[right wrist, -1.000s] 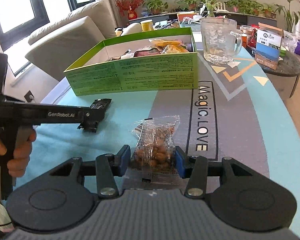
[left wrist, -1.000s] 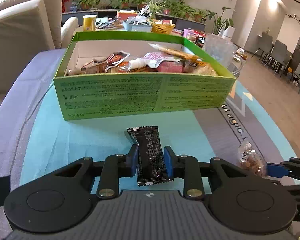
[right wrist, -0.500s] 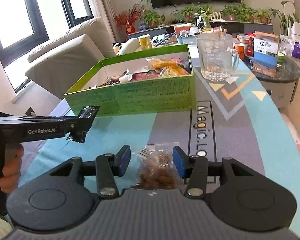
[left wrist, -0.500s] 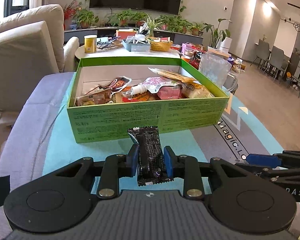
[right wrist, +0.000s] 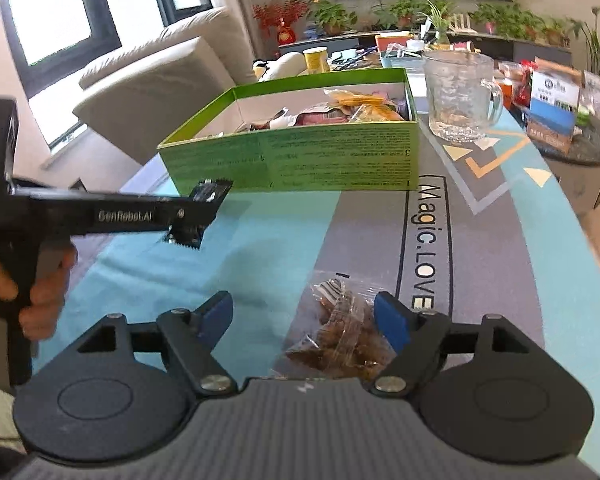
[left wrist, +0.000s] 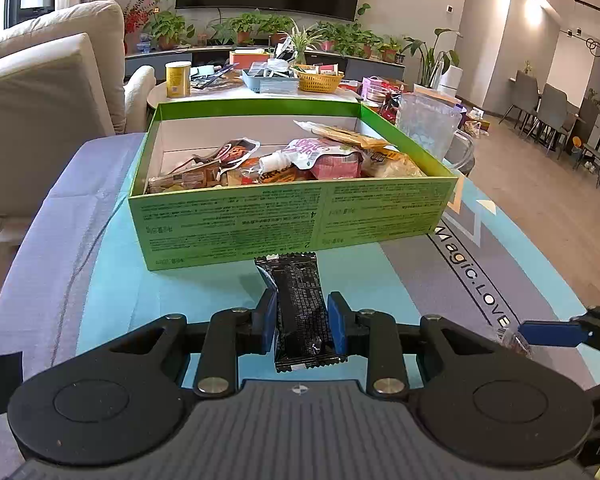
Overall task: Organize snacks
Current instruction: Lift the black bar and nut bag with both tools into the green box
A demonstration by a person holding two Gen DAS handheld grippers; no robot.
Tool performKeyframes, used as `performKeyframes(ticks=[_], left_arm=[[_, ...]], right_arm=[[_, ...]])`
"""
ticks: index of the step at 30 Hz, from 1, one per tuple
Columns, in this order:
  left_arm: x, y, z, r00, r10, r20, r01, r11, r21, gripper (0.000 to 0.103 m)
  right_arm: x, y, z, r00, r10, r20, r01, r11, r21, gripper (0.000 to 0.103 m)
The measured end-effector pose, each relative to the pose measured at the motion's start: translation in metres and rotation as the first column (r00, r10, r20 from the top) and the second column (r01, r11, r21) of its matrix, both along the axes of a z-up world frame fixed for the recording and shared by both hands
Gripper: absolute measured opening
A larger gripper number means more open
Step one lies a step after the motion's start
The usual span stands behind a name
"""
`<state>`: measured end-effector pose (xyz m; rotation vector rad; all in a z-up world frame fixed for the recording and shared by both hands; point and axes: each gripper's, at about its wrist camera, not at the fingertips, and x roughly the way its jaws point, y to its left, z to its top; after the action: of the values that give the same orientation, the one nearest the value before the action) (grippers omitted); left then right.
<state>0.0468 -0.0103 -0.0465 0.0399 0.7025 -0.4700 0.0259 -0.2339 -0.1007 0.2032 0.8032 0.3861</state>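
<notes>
Black foil marks the snack bar (left wrist: 303,312) clamped between the blue pads of the left claw (left wrist: 302,326), low in the centre of the left wrist view and lifted just in front of the green box (left wrist: 284,216) of snacks. Lower centre in the right wrist view, the right claw (right wrist: 305,316) stands spread wide over a clear packet of nuts (right wrist: 340,332) lying on the counter (right wrist: 260,248). A glass mug (right wrist: 458,96) stands upper right, beside the box.

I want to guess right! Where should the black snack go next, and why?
Probably forward over the green box wall. The left gripper is shut on the black snack packet, off the table, and the open box just ahead holds other snacks.
</notes>
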Motion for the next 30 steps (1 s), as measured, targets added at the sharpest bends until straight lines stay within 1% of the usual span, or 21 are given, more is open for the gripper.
performKeyframes(ticks=[2,6,8,10,11,13,15,18,21,27,30], left_arm=[[-0.001,0.002,0.0,1.0,0.004,-0.001,-0.004,1.0,-0.001,0.026],[-0.001,0.003,0.0,1.0,0.012,-0.005,-0.012,1.0,-0.003,0.026],[-0.001,0.002,0.0,1.0,0.008,-0.006,-0.008,1.0,-0.002,0.026],[-0.002,0.002,0.0,1.0,0.006,-0.004,-0.006,1.0,0.002,0.026],[-0.002,0.001,0.0,1.0,0.005,-0.003,-0.005,1.0,0.004,0.026],[-0.001,0.001,0.001,1.0,0.007,-0.002,-0.007,1.0,0.004,0.026],[-0.001,0.001,0.003,1.0,0.007,0.003,-0.007,1.0,0.002,0.026],[-0.001,0.002,0.008,1.0,0.008,0.016,-0.008,1.0,-0.003,0.026],[-0.001,0.003,0.015,1.0,0.003,0.03,-0.002,1.0,-0.022,0.026],[-0.001,0.001,0.036,0.995,-0.011,0.102,0.015,0.999,-0.035,0.026],[0.009,0.0,0.046,0.991,0.009,0.137,-0.003,0.999,-0.039,0.026]], right_arm=[[0.0,-0.004,0.0,1.0,-0.026,-0.002,0.026,1.0,-0.007,0.078],[0.002,-0.02,-0.005,0.997,-0.077,-0.025,0.078,0.997,0.02,0.078],[0.005,-0.021,-0.011,0.995,-0.072,-0.064,0.074,0.997,0.022,0.078],[0.008,-0.018,-0.017,0.995,-0.049,-0.085,0.051,0.998,0.026,0.078],[0.007,-0.014,-0.017,0.997,-0.046,-0.067,0.047,0.999,0.011,0.076],[0.009,-0.007,-0.014,0.998,-0.034,-0.058,0.032,0.999,-0.023,0.05],[0.01,-0.006,-0.012,0.998,-0.033,-0.051,0.033,0.999,-0.001,0.049],[0.009,-0.009,-0.002,0.998,-0.061,0.012,0.061,0.998,0.016,0.049],[0.016,-0.017,0.009,0.994,-0.095,0.05,0.092,0.994,0.053,0.049],[0.04,-0.016,0.034,0.984,-0.101,0.15,0.091,0.993,0.071,0.049],[0.058,-0.015,0.044,0.978,-0.104,0.183,0.085,0.991,0.104,0.049]])
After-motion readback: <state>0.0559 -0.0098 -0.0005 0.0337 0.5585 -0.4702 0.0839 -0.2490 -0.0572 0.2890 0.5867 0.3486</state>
